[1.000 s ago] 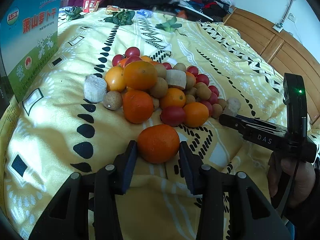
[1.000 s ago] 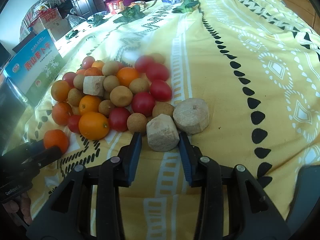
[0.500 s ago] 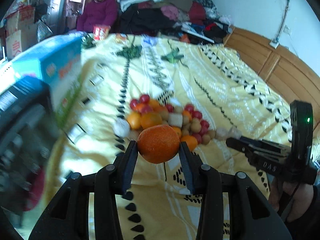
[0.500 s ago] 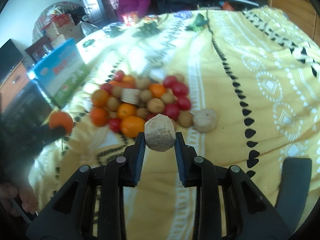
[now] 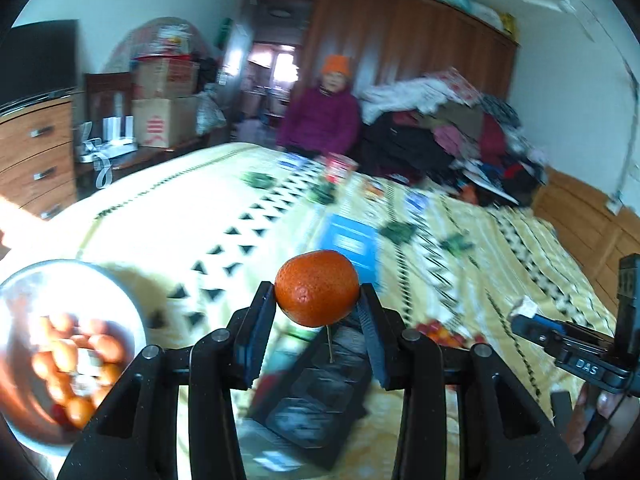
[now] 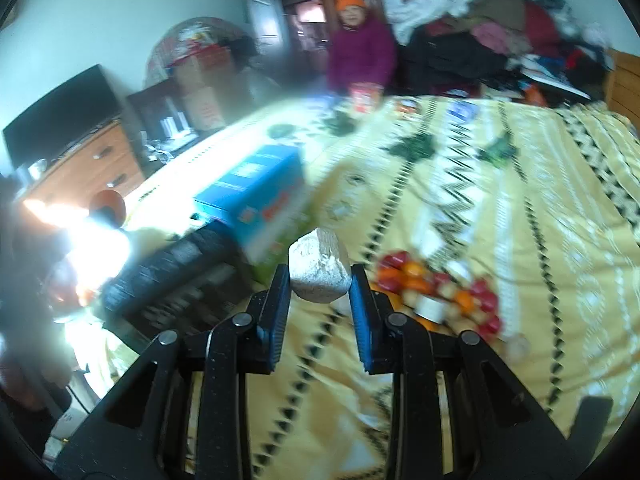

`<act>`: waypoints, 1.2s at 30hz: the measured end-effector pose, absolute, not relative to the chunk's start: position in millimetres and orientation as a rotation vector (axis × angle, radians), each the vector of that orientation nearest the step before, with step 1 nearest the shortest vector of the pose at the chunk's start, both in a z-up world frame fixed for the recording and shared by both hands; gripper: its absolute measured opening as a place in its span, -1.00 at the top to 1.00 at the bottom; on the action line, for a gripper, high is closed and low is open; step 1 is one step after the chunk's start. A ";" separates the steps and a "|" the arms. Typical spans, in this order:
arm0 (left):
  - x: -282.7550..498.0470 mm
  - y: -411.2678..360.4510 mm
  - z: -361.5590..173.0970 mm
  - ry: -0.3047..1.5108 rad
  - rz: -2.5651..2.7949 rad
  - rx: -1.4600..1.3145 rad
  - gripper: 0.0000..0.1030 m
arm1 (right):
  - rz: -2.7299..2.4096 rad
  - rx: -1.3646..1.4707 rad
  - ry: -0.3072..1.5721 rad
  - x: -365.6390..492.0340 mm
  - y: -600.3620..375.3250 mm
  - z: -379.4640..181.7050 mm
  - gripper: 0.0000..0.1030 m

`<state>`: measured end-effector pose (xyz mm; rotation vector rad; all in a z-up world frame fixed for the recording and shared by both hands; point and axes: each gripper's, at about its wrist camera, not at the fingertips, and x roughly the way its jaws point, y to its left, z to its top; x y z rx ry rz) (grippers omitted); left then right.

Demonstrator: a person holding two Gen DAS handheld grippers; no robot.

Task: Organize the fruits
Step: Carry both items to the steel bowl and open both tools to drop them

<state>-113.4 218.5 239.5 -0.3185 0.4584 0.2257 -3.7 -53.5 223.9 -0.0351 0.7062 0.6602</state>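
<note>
My left gripper (image 5: pixel 317 312) is shut on an orange mandarin (image 5: pixel 317 288) and holds it high above the yellow bedspread (image 5: pixel 240 208). A metal bowl (image 5: pixel 132 312) with several orange and red fruits sits at the lower left of the left wrist view. My right gripper (image 6: pixel 318 284) is shut on a pale, rough chunk of fruit (image 6: pixel 319 266), also raised. The fruit pile (image 6: pixel 436 292) lies on the bedspread below and to the right of it; a bit of it shows in the left wrist view (image 5: pixel 436 330). The right gripper shows at the right edge of the left wrist view (image 5: pixel 524 312).
A blue and green carton (image 6: pixel 260 196) and a black box (image 6: pixel 180 268) stand left of the pile. A person in purple (image 5: pixel 320 120) sits at the far end of the bed. A wooden dresser (image 5: pixel 36 152) is on the left.
Both grippers have lifted further and swung left with their fruit. The bowl has come into the left wrist view, and the pile has dropped away to the lower right.
</note>
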 end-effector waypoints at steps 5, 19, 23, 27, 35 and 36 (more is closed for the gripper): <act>-161.2 315.0 241.9 0.432 0.421 -0.375 0.16 | 0.832 -0.078 0.689 -23.6 39.8 244.9 0.42; -211.1 392.7 159.6 0.616 0.704 -0.341 0.16 | 1.144 -0.299 0.792 -96.8 246.4 213.7 0.42; -212.4 395.9 149.4 0.643 0.721 -0.325 0.16 | 1.146 -0.335 0.830 -104.0 270.6 202.1 0.42; -215.1 402.1 147.1 0.657 0.729 -0.316 0.16 | 1.136 -0.361 0.854 -110.5 285.4 193.2 0.42; -208.4 411.0 131.7 0.728 0.734 -0.318 0.16 | 1.122 -0.393 0.875 -117.1 301.8 183.6 0.42; -208.2 412.1 131.1 0.734 0.736 -0.319 0.16 | 1.121 -0.395 0.878 -117.0 302.6 182.8 0.42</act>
